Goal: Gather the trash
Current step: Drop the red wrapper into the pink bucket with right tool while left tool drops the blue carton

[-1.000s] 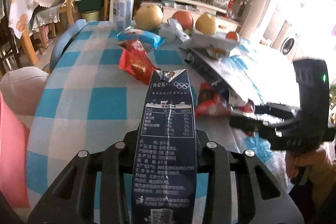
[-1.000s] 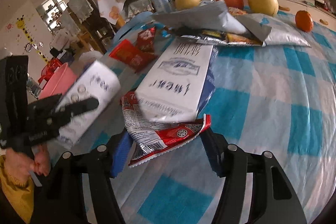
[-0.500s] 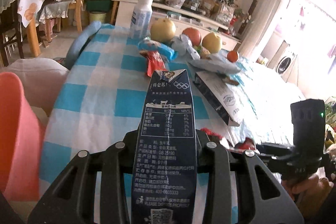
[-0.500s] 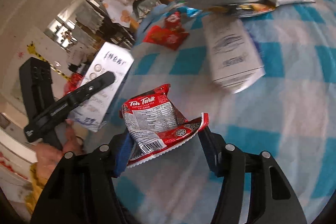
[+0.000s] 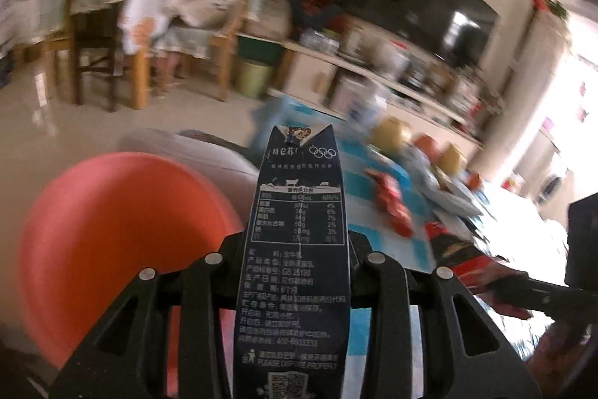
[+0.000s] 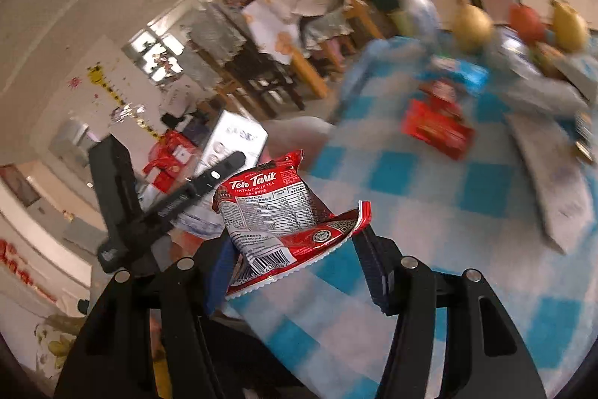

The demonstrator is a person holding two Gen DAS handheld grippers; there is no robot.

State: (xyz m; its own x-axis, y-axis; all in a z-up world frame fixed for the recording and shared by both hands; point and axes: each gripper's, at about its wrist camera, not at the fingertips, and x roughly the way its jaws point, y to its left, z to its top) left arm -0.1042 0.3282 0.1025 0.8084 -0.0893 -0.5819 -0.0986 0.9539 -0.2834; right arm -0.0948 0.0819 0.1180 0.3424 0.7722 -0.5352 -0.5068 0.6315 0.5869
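My left gripper (image 5: 297, 249) is shut on a tall dark-blue milk carton (image 5: 299, 212), held upright and off the table. A pink bin (image 5: 112, 230) lies just below and to its left. My right gripper (image 6: 295, 249) is shut on a crumpled red Teh Tarik packet (image 6: 273, 215), above the edge of the blue-checked tablecloth (image 6: 392, 193). In the right wrist view the left gripper (image 6: 209, 182) with the carton (image 6: 231, 141) hangs to the left, beyond the table edge. In the left wrist view the right gripper (image 5: 523, 290) with the red packet (image 5: 459, 253) is at the lower right.
On the table lie red wrappers (image 6: 433, 126), a blue packet (image 6: 459, 71), a flattened white carton (image 6: 553, 174) and fruit (image 6: 471, 23). Wooden chairs (image 5: 93, 62) and a green bucket (image 5: 254, 77) stand on the floor behind. A grey cushion (image 5: 209, 148) sits beside the bin.
Both grippers rose and swung left off the table with their loads. The pink bin has grown to fill the lower left of the left wrist view.
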